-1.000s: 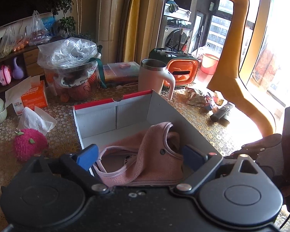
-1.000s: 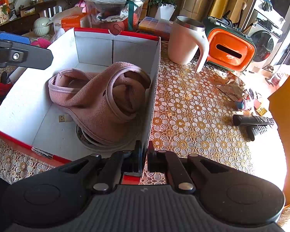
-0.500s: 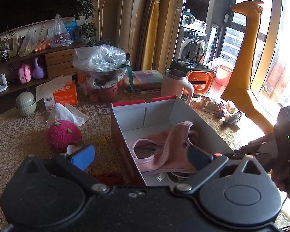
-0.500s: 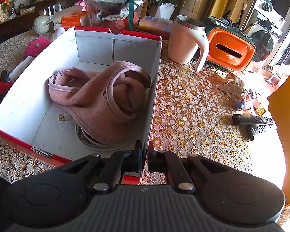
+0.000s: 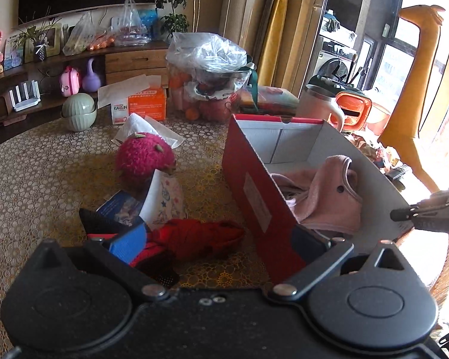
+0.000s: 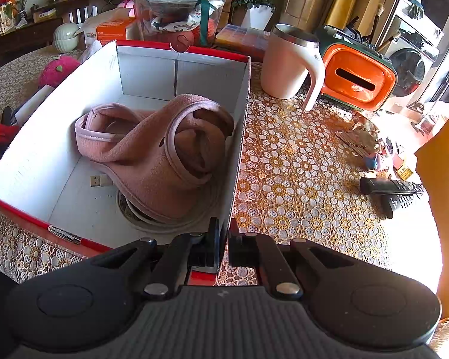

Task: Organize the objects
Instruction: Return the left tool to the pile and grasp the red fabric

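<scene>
A red cardboard box (image 6: 242, 95) with a white inside stands on the table; it also shows in the left wrist view (image 5: 254, 191). A pink fleece garment (image 6: 164, 152) lies in it, also seen from the left (image 5: 329, 197). My right gripper (image 6: 221, 239) is shut on the box's near right corner wall. My left gripper (image 5: 218, 239) is open and empty, just above a red knit item (image 5: 203, 236) lying left of the box. A pink fuzzy ball (image 5: 145, 157), a small patterned cloth (image 5: 167, 200) and a blue card (image 5: 119, 206) lie beyond it.
A lidded mug (image 6: 287, 62), an orange tissue holder (image 6: 356, 80) and two remotes (image 6: 395, 191) stand right of the box. A bagged fruit basket (image 5: 209, 74), an orange tissue box (image 5: 140, 104) and a green bowl (image 5: 77, 110) stand behind.
My left gripper has pulled back out of the box and swung left, now over the red knit item beside it. The right gripper has stayed shut on the box corner.
</scene>
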